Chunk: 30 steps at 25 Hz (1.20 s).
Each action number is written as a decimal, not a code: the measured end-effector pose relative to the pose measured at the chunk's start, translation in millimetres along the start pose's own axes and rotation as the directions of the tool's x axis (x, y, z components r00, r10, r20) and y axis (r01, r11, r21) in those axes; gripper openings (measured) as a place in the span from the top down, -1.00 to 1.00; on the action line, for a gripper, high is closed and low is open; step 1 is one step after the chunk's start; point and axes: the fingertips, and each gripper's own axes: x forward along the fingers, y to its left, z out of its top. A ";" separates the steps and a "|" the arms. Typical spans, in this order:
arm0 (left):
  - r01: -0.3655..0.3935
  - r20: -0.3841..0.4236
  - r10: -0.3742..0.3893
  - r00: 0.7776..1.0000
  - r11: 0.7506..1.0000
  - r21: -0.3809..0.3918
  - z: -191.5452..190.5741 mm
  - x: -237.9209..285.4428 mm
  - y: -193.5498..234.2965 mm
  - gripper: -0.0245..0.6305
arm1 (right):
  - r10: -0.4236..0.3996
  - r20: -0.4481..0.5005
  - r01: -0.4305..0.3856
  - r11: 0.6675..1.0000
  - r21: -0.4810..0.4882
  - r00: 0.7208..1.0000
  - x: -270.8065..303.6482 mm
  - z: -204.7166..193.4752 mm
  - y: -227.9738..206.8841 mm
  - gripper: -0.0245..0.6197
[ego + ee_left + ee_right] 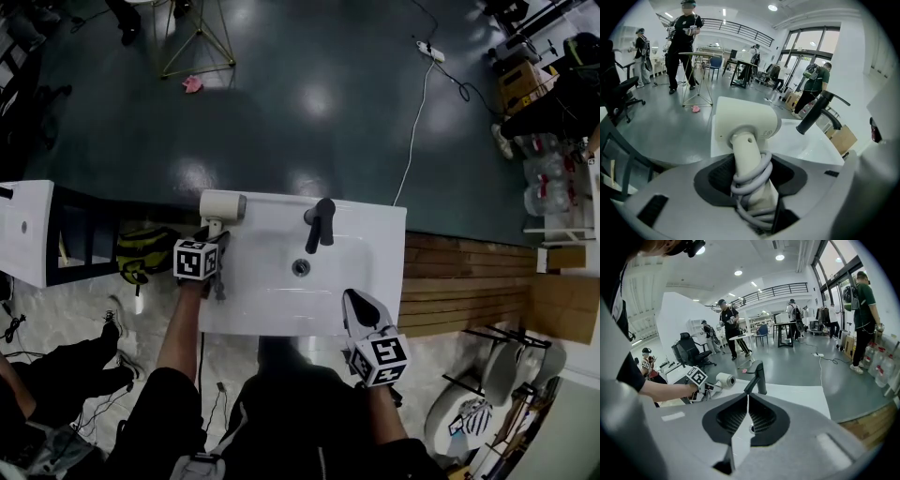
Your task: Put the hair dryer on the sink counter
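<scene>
The cream hair dryer (222, 206) hangs over the back left corner of the white sink counter (375, 234), barrel pointing left. My left gripper (215, 240) is shut on its handle. In the left gripper view the handle (751, 173), wrapped in grey cord, stands between the jaws with the dryer's head (746, 123) above it. Whether the dryer touches the counter I cannot tell. My right gripper (359, 308) is at the counter's front right edge, shut with nothing in it. Its own view shows the pads (740, 416) pressed together and the hair dryer (724, 379) far left.
A black faucet (321, 223) stands at the back of the basin, with the drain (301, 267) below it. A white cabinet with black shelving (37, 232) is to the left, a yellow-black bag (145, 253) beside it. Wooden boards (464, 281) lie to the right. People stand in the hall beyond.
</scene>
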 end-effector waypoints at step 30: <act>-0.074 0.144 0.071 0.987 0.997 0.019 6.9 -58.3 -14.3 0.32 | 0.022 0.098 -0.019 0.999 -0.038 0.995 -31.4 -3.9 21.2 0.90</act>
